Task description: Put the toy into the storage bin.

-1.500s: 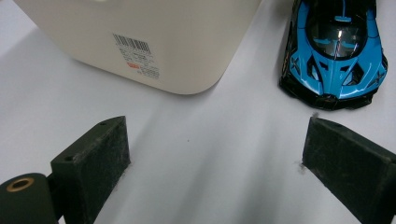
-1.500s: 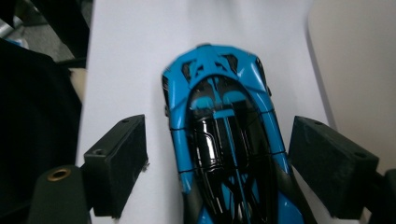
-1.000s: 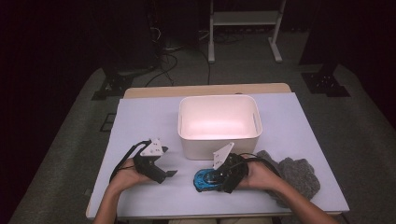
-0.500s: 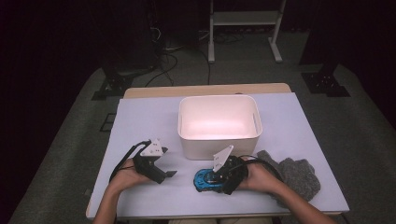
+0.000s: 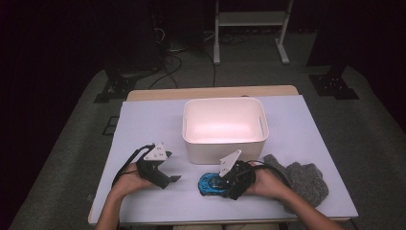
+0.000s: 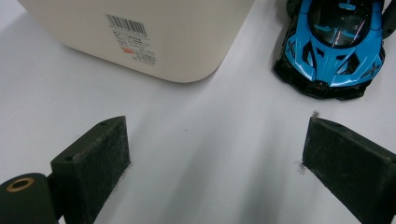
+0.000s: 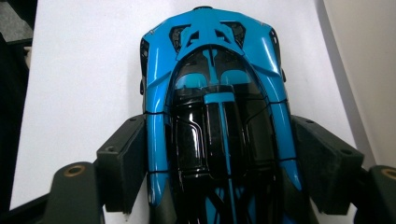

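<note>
Blue toy car (image 7: 217,116) sits on the white tabletop (image 5: 143,124) just in front of the white bin (image 5: 224,127), near its front right corner, between the person's two hands. Right claw (image 5: 216,183) straddles it: in the right gripper view the car's long axis runs straight along the claw's line, body lying between the two jaws, its far end pointing away. Jaws have just been closing on its flanks; left pad looks to meet the blue side, right pad close beside or touching, cannot tell whether the grip is firm yet. Left claw (image 6: 219,158) stands released, jaws wide over bare tabletop, car ahead and to one side of it. Right hand is nearer, so the lift into the bin looks to fall to it
</note>
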Demonstrator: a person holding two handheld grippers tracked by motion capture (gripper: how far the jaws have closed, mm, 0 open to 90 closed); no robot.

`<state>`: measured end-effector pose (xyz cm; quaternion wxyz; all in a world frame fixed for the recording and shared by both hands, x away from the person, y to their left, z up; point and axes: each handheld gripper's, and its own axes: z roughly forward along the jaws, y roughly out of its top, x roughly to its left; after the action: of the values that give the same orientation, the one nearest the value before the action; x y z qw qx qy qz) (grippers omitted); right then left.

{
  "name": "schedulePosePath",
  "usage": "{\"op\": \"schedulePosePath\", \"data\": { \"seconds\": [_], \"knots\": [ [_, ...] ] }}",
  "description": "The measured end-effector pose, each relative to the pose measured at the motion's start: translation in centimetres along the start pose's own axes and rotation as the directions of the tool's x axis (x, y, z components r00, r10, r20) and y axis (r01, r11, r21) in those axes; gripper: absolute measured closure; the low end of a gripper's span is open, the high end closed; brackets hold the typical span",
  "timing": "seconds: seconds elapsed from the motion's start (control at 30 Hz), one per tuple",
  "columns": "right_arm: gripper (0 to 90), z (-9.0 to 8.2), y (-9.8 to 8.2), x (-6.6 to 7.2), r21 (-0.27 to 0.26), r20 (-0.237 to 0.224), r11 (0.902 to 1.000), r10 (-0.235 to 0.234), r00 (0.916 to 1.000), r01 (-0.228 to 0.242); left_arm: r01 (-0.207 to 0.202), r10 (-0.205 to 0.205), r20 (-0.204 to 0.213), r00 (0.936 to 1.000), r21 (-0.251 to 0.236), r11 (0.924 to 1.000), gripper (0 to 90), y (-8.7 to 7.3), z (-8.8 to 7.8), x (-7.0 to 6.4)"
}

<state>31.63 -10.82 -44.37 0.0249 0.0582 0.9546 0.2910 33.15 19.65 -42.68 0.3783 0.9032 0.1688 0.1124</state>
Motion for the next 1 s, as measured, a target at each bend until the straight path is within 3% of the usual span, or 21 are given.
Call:
{"op": "schedulePosePath", "data": {
  "seconds": [0.6, 1.0],
  "knots": [
    [27.4, -0.6, -0.1, 0.1, 0.008, -0.002, 0.9999, -0.012, 0.9999, 0.012, 0.002, -0.002, 0.002, 1.0000, -0.003, 1.0000, 7.0, -0.1, -0.1, 0.1],
    [27.5, -1.5, 0.4, 0.4, 0.005, -0.034, 0.9998, -0.020, 0.9992, 0.020, 0.013, -0.013, -0.001, 0.9999, -0.008, 0.9999, 7.0, -0.3, -0.2, 0.3]
  ]
}}
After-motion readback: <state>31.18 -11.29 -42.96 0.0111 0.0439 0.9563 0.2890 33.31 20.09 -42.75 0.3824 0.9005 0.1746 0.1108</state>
